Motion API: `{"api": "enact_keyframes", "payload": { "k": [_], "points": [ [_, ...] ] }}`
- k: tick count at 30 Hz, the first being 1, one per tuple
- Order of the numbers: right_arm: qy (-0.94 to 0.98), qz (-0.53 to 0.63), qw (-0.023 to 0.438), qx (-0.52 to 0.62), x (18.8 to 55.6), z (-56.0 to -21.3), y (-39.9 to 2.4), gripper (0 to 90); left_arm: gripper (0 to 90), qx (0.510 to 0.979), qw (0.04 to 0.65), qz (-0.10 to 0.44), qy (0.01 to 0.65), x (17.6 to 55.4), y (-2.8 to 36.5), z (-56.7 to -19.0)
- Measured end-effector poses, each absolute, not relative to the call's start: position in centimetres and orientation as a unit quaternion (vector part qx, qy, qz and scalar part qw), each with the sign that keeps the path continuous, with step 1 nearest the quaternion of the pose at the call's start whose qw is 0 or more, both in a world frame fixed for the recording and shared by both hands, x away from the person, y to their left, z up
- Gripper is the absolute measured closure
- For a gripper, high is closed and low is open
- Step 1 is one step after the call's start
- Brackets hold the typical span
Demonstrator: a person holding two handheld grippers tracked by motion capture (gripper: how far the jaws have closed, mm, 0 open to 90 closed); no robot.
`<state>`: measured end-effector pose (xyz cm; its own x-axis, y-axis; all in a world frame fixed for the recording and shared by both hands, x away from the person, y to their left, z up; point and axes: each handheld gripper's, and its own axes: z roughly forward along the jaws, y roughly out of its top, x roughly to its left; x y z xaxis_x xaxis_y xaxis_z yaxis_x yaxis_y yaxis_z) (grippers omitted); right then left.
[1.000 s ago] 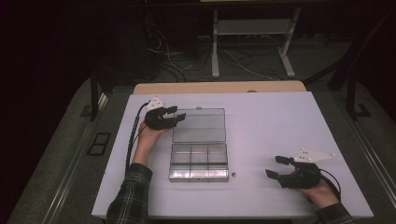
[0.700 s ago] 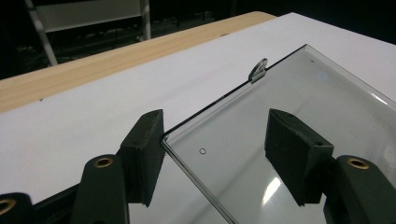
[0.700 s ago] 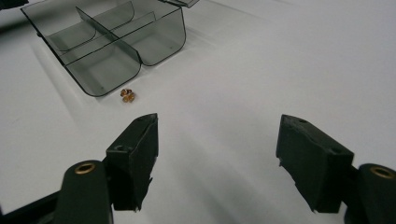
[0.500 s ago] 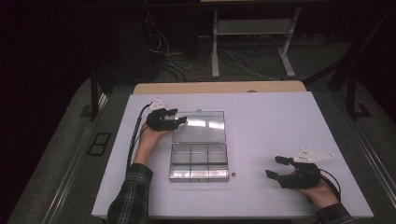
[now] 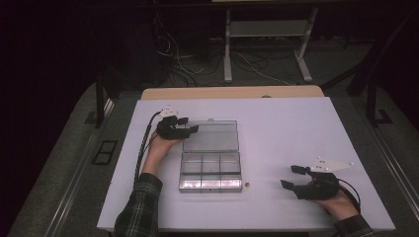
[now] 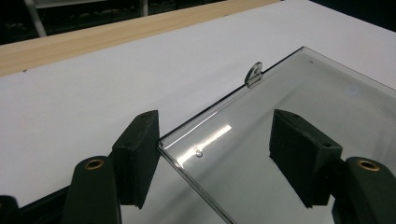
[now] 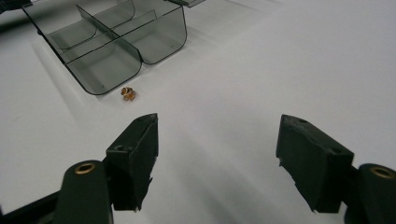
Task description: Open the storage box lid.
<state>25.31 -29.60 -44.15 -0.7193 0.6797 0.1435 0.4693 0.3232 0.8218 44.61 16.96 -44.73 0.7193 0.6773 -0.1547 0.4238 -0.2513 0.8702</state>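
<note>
A clear plastic compartment box point(image 5: 211, 170) lies on the white table point(image 5: 296, 128), its lid point(image 5: 212, 137) folded back flat behind it. My left gripper point(image 5: 190, 126) sits at the lid's left far corner. In the left gripper view that corner point(image 6: 187, 149) lies between the jaws of my left gripper point(image 6: 215, 149); they have just been opening and the pads do not press on it. A small brass piece point(image 5: 248, 184) lies by the box's near right corner. My right gripper point(image 5: 290, 177) rests open to its right, with the brass piece point(image 7: 128, 93) ahead of it.
A wooden strip point(image 5: 232, 92) runs along the table's far edge. Beyond it, on the dark floor, are cables and a metal stand point(image 5: 267, 49). The lid's small latch tab point(image 6: 254, 73) stands up at its far edge.
The left gripper's jaws have spread a little wider at the lid's corner and the hand has shifted slightly. The right gripper has stayed put.
</note>
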Motion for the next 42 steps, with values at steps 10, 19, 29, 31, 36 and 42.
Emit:
{"api": "enact_keyframes", "payload": {
  "k": [10, 19, 29, 31, 36, 42],
  "points": [
    [0.805, 0.460, 0.114, 0.356, 25.32, -44.16, -29.60, 29.3, 32.2, 0.785, 0.492, 0.124, 0.355, 44.69, 16.87, -45.02],
    [0.806, 0.460, 0.114, 0.356, 25.32, -44.16, -29.60, 29.3, 31.9, 0.789, 0.485, 0.121, 0.357, 44.73, 16.82, -45.26],
    [0.806, 0.460, 0.114, 0.356, 25.32, -44.16, -29.61, 29.3, 31.6, 0.794, 0.476, 0.121, 0.358, 44.76, 16.73, -45.39],
    [0.806, 0.460, 0.114, 0.356, 25.30, -44.15, -29.60, 29.3, 31.7, 0.795, 0.474, 0.121, 0.359, 44.74, 16.70, -45.39],
    [0.805, 0.460, 0.113, 0.357, 25.30, -44.14, -29.60, 29.3, 31.5, 0.796, 0.472, 0.124, 0.358, 44.69, 16.64, -45.34],
    [0.805, 0.460, 0.113, 0.356, 25.27, -44.13, -29.59, 29.3, 30.2, 0.794, 0.475, 0.130, 0.358, 44.55, 16.77, -44.94]
  ]
}}
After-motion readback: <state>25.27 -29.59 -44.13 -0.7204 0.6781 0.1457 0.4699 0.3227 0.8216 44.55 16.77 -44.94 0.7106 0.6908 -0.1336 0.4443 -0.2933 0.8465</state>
